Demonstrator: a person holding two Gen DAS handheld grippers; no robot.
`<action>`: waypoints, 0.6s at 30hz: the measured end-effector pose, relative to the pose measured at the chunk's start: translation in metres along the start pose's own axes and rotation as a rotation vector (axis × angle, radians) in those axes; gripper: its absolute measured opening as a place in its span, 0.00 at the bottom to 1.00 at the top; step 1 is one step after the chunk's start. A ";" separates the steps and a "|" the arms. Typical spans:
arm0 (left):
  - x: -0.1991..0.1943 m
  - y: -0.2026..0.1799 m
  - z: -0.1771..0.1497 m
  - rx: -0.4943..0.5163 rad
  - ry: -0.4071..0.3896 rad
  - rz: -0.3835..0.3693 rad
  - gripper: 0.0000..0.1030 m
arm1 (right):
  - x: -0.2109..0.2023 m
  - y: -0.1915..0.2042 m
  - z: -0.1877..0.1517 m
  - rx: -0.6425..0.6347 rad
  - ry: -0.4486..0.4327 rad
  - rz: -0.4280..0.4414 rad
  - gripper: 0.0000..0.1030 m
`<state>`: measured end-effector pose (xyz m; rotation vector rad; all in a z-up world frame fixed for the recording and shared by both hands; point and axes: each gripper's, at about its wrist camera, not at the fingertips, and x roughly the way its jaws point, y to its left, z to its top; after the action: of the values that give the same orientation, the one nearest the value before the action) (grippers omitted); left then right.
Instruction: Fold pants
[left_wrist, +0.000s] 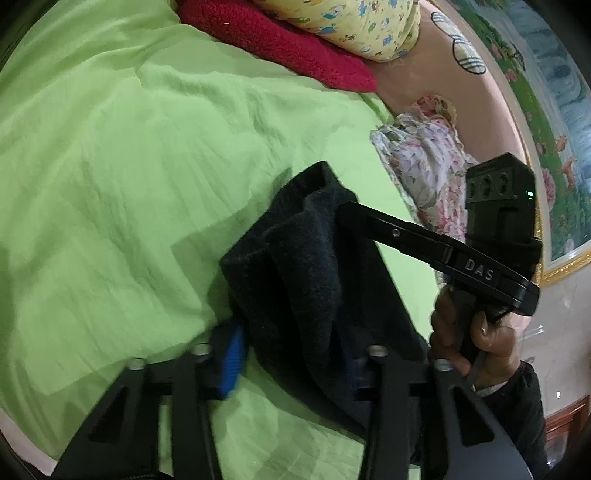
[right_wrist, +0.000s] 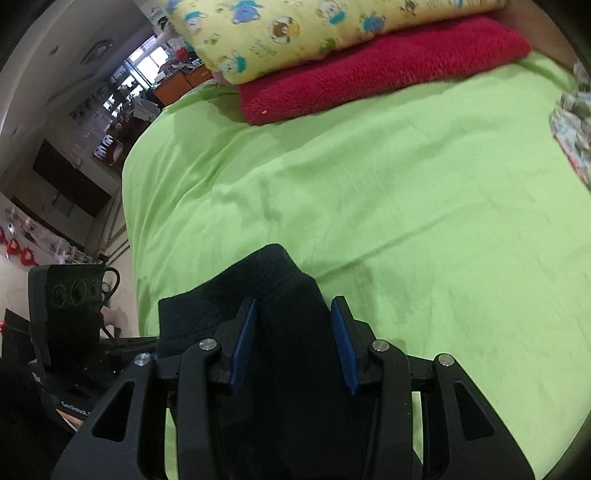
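Observation:
The dark navy pants are bunched up into a thick fold above the green bedsheet. My left gripper is shut on the lower part of the bunch. Its left blue pad presses the cloth, and the other pad is hidden under fabric. My right gripper reaches in from the right, held by a person's hand, with its tip against the upper fold. In the right wrist view the pants fill the gap between both blue pads of the right gripper, which is shut on them.
A red fleece blanket and a yellow cartoon-print pillow lie at the head of the bed. A floral cloth sits by the pink headboard. The bed's edge drops off on the left, beside the left tool's camera housing.

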<state>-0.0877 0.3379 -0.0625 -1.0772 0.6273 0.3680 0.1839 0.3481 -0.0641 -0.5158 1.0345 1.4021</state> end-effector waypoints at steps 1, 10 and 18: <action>0.000 0.001 0.001 -0.001 0.000 0.000 0.31 | -0.001 0.002 -0.002 -0.005 -0.005 0.005 0.33; -0.013 -0.023 0.001 0.038 -0.006 -0.042 0.20 | -0.045 0.019 -0.019 -0.033 -0.121 -0.001 0.18; -0.037 -0.089 -0.007 0.196 -0.045 -0.104 0.19 | -0.109 0.021 -0.049 0.040 -0.294 0.013 0.17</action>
<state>-0.0684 0.2931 0.0208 -0.9078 0.5523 0.2345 0.1663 0.2512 0.0068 -0.2635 0.8274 1.4162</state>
